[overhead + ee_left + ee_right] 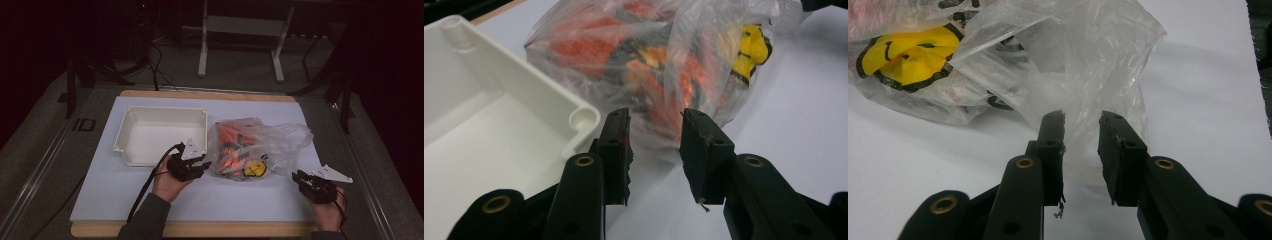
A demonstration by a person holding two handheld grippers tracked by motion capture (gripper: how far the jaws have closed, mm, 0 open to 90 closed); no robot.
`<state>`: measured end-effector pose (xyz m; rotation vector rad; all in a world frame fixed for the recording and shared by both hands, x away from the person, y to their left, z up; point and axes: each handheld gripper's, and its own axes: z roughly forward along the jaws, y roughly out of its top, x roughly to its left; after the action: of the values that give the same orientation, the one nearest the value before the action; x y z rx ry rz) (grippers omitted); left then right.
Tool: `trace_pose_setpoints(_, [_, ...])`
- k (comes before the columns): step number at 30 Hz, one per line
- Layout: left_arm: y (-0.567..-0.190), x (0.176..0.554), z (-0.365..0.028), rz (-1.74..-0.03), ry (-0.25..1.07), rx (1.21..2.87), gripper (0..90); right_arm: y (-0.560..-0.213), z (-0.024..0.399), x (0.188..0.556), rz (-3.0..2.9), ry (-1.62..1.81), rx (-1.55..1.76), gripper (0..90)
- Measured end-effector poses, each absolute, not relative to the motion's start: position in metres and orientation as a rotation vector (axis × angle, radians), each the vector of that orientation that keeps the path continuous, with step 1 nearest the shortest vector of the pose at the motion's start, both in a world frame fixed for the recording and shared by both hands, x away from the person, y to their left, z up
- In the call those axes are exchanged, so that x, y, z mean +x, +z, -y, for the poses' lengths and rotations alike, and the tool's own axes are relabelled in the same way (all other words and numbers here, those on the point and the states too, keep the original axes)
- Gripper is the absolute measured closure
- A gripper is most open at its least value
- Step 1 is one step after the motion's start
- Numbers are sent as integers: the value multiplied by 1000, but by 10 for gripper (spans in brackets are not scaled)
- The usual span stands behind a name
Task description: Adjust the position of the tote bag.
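A clear plastic bag (252,145) holding orange-red items and a yellow smiley-face piece (255,168) lies on the white sheet, right of an empty white tray (165,110). My left gripper (204,165) sits at the bag's near left side, beside the tray's front right corner. In the left gripper view its jaws (655,145) stand open, pointing at the bag (624,55), with the tray (524,85) to the left. My right gripper (296,175) is off the bag's right end. In the right gripper view it (1082,145) is open, with loose bag film (1073,50) just beyond the tips.
The white sheet (150,195) covers a wooden board (200,229) on a grey table. A black cable (145,190) trails from the left gripper toward the near edge. White frame legs (202,55) stand on the floor beyond the table.
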<state>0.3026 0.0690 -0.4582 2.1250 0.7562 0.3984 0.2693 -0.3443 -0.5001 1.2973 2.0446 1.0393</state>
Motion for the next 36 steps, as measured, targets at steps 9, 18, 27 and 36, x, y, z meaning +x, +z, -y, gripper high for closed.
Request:
trace_pose_setpoints(9, [-454,315,-48,-714,398,2145,638,-498,343,269,-2045,1042,1292,715])
trace_pose_setpoints(18, [-454,326,-30,-689,386,2155,623,-497,342,269,-2045,1047,1286,707])
trace_pose_setpoints(27, [-457,334,-22,-703,365,2159,613,-496,340,272,-2010,1071,1298,598])
trace_pose_setpoints(36, [-448,340,-2,-649,373,2166,602,-496,335,279,-2000,1097,1271,542])
